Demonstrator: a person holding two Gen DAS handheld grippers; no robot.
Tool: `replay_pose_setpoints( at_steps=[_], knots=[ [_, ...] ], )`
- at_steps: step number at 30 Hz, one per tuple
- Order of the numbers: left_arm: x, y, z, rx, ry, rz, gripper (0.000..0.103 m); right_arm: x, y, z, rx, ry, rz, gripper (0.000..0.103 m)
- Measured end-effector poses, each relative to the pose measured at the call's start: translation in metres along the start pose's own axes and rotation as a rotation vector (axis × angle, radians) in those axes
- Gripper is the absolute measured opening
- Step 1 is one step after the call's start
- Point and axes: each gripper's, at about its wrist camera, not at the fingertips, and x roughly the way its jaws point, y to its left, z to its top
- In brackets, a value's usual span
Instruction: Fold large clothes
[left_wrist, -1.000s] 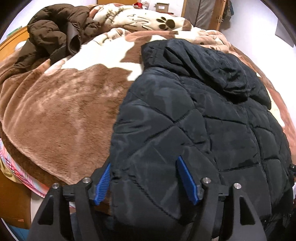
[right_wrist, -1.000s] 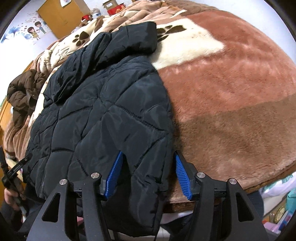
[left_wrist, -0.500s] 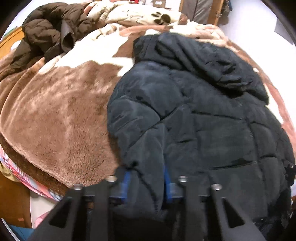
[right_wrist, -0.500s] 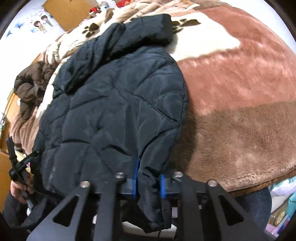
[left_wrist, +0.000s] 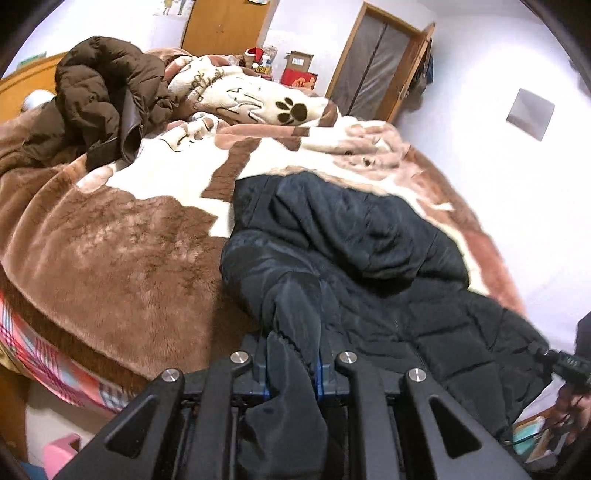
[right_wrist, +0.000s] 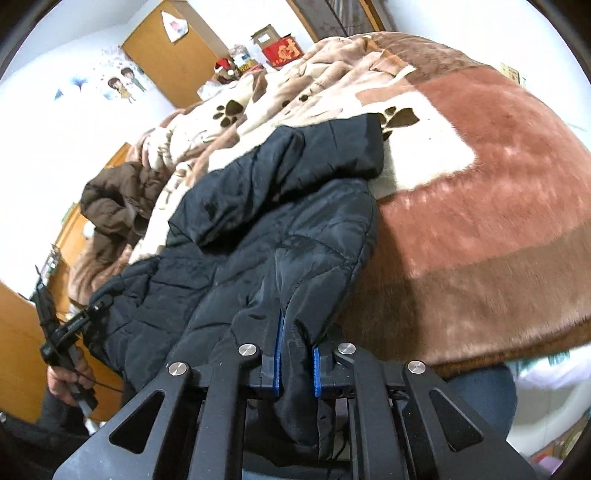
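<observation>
- Left wrist view: the left claw is clamped on the black puffer jacket hem; a second ago it was wide open around it.
- Right claw likewise pinched shut on the hem.
- Jacket is spread ahead of both claws on the bed blanket, its hem now lifted, so the fold toward the hood can probably be started.

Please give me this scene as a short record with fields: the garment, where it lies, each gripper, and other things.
garment: black jacket, quilted, hooded
surface: brown blanket on a bed
left gripper: shut on the jacket's hem
right gripper: shut on the jacket's hem
other: brown coat, bunched at the far side of the bed
</observation>
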Motion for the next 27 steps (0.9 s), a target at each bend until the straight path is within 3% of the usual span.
replay_pose_setpoints(
  at_steps=[6,13,21,27],
  knots=[
    [-0.013,0.005,-0.007,-0.044,0.001,-0.028,0.016,-0.015,0.001,0.0,0.028,-0.026,0.022,0.012],
    [-0.008,0.003,0.017,-0.081,-0.03,-0.056,0.016,-0.012,0.003,0.028,0.057,-0.084,0.072,0.012],
    [0.02,0.0,0.084,-0.1,-0.077,-0.073,0.017,0.009,0.004,0.102,0.066,-0.155,0.088,0.012],
    [0.073,0.0,0.134,-0.114,-0.064,-0.034,0.018,0.051,0.009,0.164,0.048,-0.14,0.036,0.012]
  ],
)
